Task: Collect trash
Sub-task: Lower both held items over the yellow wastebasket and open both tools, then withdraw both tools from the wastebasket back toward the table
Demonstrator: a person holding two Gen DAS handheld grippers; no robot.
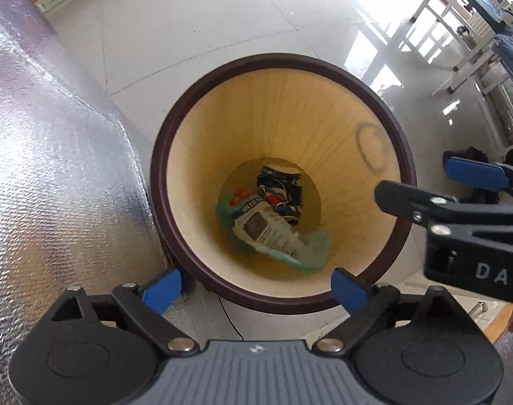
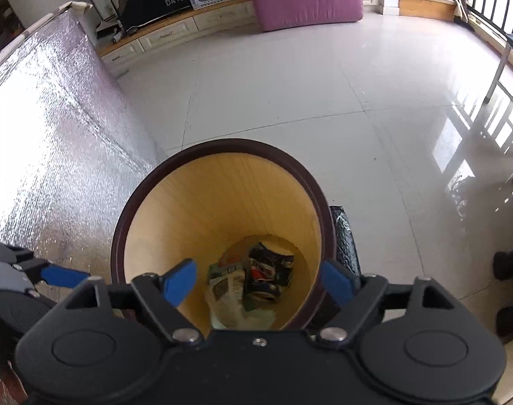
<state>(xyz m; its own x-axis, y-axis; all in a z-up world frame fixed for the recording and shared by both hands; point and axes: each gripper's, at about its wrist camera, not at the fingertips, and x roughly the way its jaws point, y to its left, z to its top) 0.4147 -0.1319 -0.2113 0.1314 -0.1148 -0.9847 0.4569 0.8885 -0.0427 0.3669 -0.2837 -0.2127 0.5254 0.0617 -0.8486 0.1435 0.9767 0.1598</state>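
Two wrappers (image 1: 276, 233) in bin (image 1: 324, 67), silver foil sheet (image 1: 53, 168) alongside

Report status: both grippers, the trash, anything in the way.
Left gripper open, empty, over the bin. Right gripper open, empty, alongside. Crushed can and wrapper at the bin's bottom. Nothing blocking the opening.

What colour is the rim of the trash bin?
Dark brown, almost maroon, around the trash bin's rim; its inside is pale yellow wood grain. The left wrist view shows it best.
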